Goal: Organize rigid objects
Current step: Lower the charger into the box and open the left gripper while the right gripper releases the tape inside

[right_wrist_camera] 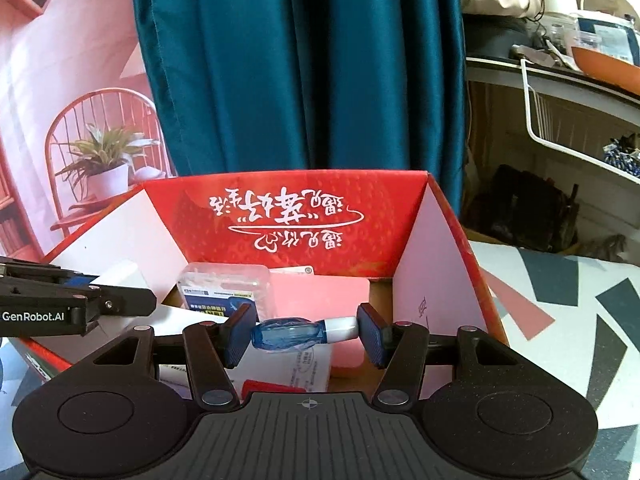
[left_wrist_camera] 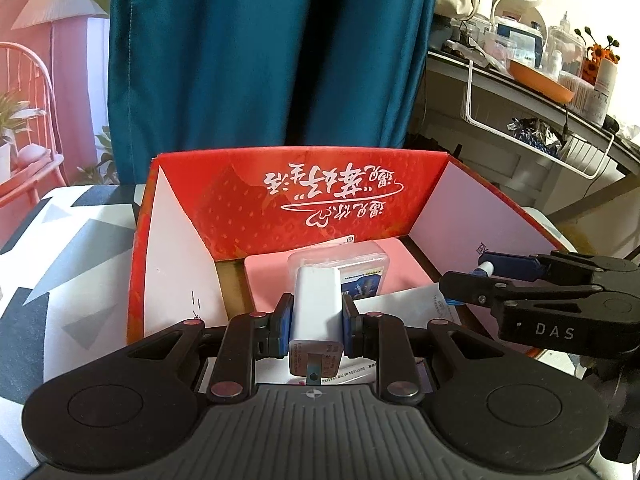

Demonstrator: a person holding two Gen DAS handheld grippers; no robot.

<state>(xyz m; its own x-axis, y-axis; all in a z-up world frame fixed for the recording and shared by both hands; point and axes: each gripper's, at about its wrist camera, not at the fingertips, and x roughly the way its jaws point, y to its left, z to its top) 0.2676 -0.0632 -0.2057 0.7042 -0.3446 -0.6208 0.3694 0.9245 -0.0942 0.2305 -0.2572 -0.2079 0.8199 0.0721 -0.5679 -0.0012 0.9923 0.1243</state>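
My left gripper (left_wrist_camera: pixel 316 320) is shut on a white charger plug (left_wrist_camera: pixel 318 304), its metal prongs pointing back at the camera, held over the open red box (left_wrist_camera: pixel 304 196). My right gripper (right_wrist_camera: pixel 306 330) is shut on a small blue and white bottle (right_wrist_camera: pixel 298 332), held crosswise between the pads over the same red box (right_wrist_camera: pixel 296 216). The right gripper also shows at the right of the left wrist view (left_wrist_camera: pixel 480 276). A clear plastic case (right_wrist_camera: pixel 224 286) with a blue label lies inside the box on a pink card (right_wrist_camera: pixel 320 296).
White paper sheets (right_wrist_camera: pixel 308 364) and a red item (right_wrist_camera: pixel 272 386) lie in the box's near part. The box stands on a table with a grey, white and pink patterned cloth (right_wrist_camera: pixel 560 312). A teal curtain (left_wrist_camera: pixel 260 60) hangs behind. Cluttered shelves (left_wrist_camera: pixel 540 80) are at the right.
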